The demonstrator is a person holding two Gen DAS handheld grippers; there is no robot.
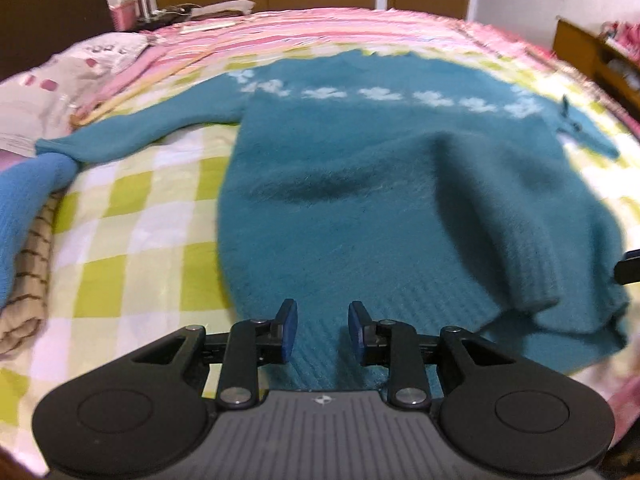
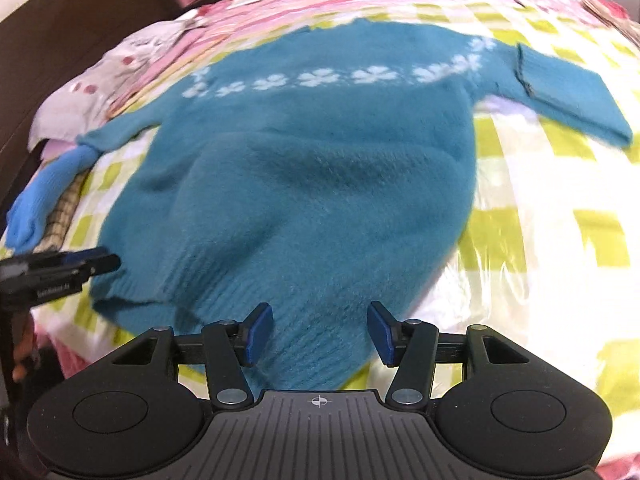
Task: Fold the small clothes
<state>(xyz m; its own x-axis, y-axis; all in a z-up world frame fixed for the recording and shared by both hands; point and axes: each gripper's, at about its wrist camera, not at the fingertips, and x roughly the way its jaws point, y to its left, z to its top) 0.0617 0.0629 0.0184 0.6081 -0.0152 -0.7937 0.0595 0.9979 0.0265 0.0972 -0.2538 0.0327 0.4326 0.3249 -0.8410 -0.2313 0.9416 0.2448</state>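
A teal fluffy sweater (image 1: 360, 200) with a row of white flowers across the chest lies spread on the bed, hem nearest me, sleeves out to both sides. It also shows in the right wrist view (image 2: 320, 184). Its body is humped and wrinkled near the hem. My left gripper (image 1: 322, 330) is open, its blue pads just above the left part of the ribbed hem. My right gripper (image 2: 320, 332) is open above the right part of the hem. The left gripper also shows at the left edge of the right wrist view (image 2: 92, 262).
The bed has a green-and-white checked cover (image 1: 140, 208) and a pink striped quilt (image 1: 320, 24) behind. A light blue garment (image 1: 28, 200) and a tan striped folded cloth (image 1: 28, 300) lie at the left. A wooden shelf (image 1: 592, 52) stands at the right.
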